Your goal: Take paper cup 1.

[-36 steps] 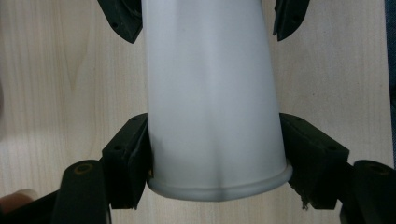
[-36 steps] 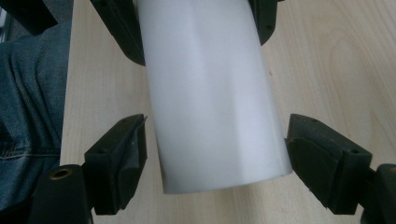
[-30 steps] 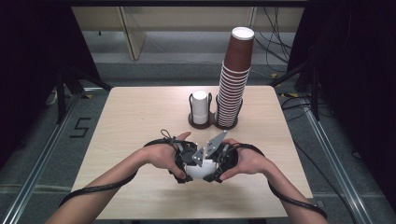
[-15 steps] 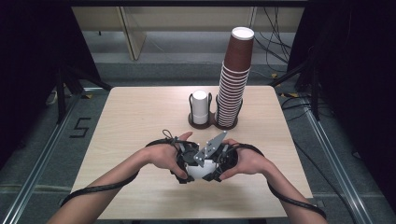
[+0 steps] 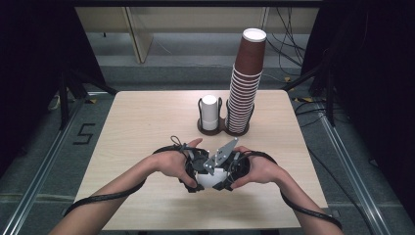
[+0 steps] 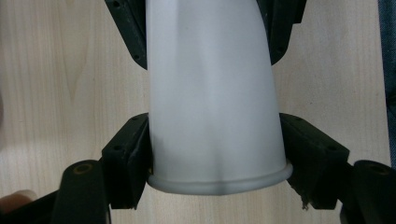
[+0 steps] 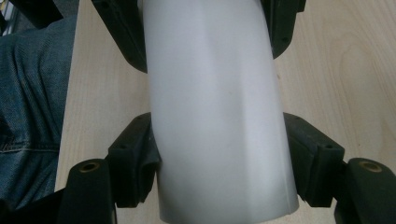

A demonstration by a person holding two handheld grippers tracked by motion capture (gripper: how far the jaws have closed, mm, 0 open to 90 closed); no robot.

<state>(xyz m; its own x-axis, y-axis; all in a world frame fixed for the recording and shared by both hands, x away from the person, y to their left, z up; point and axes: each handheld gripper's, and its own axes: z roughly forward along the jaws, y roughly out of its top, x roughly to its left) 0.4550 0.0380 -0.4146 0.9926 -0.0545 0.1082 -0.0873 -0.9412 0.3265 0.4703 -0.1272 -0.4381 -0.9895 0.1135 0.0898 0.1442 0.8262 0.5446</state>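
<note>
A white paper cup lies level just above the table's near middle, held between both hands. In the left gripper view the cup has its rolled rim nearest, and my left gripper is shut on it just above the rim. The right gripper is shut on the cup at its other end; its jaws have just been closing with the cup between them. From above, the left gripper and right gripper face each other, a grey plate over them.
At the table's far middle a dark two-ring holder carries a white cup and a tall leaning stack of brown cups. The wooden table has dark floor around it. A denim-clad leg shows beyond the table edge.
</note>
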